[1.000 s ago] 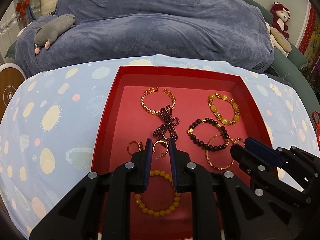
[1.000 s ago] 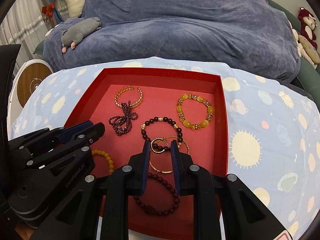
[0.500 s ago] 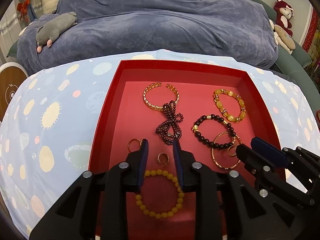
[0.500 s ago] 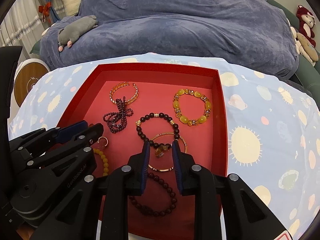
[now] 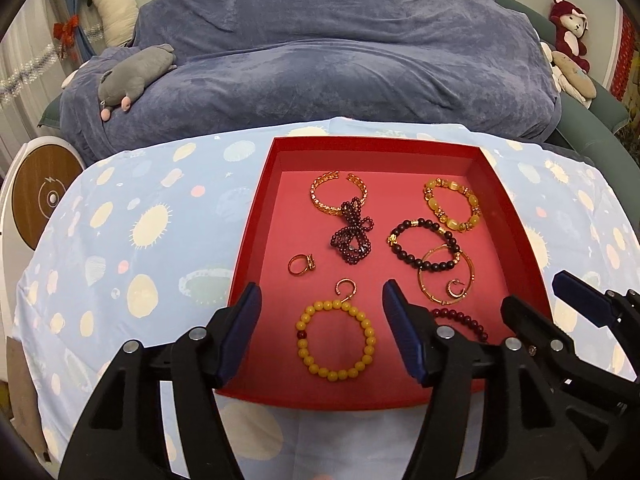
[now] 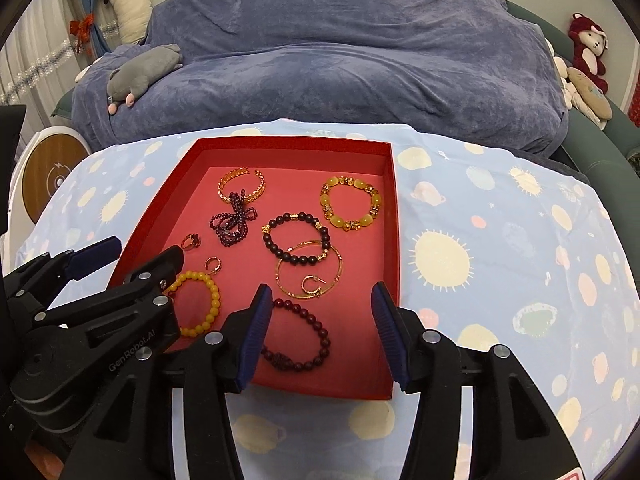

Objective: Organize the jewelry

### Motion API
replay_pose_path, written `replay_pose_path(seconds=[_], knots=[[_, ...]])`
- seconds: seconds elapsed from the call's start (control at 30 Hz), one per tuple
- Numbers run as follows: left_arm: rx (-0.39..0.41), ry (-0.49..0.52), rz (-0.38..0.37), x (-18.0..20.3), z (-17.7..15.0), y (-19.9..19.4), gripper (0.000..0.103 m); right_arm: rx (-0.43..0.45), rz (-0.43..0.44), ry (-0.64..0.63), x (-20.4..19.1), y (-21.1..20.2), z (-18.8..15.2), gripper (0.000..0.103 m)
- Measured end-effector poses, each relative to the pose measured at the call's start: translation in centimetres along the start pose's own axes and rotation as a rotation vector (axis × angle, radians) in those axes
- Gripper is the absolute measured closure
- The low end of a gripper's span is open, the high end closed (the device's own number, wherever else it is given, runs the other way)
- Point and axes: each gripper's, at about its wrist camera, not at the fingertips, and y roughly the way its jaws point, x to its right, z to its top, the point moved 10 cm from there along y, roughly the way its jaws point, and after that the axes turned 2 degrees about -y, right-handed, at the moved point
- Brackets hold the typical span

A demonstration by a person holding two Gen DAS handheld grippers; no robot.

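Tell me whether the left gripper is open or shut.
Open: the left gripper has its jaws spread wide and empty above the yellow bead bracelet.

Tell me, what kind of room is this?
Probably a bedroom or living room at home: a big blue blanket covers soft furniture, plush toys like the grey one lie around, and a red jewelry tray sits on a patterned cloth.
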Motion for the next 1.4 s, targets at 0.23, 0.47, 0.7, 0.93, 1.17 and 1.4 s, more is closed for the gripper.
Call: replay_pose_path(seconds=[0.23,0.47,0.7,0.93,1.17,1.4], knots=[[0.008,-0.039,0.018,-0.8,-1.6,-2.5,0.025,0.01,-0.029,0.056,1.3,-2.4,-1.7,0.028],[-0.003,-0.054,0.045,-1.6,-3.4,-3.5,0.016,-0.001,-0.046,0.056,1.3,-3.2,-3.3,0.02],[-0.013,-0.063,0.071,-2.5,-4.6,-3.9,0.015,-0.027,-0.008,0.061,0.7,-3.2,-4.7,0.019],[-0.023,-0.076,0.071,-3.0,-5.6,-4.0,0.014,-0.005,-0.022,0.057,0.3,-3.6,-5.2,0.016],[-0.024,-0.068,0.088,-3.3,-6.2,-3.9,0.014,-0.002,-0.013,0.086,0.5,-3.6,-5.4,0.006],[-0.025,-0.071,0.087,-3.3,-6.3,-3.9,0.01,0.002,-0.02,0.093,0.8,-3.5,-5.4,0.006]])
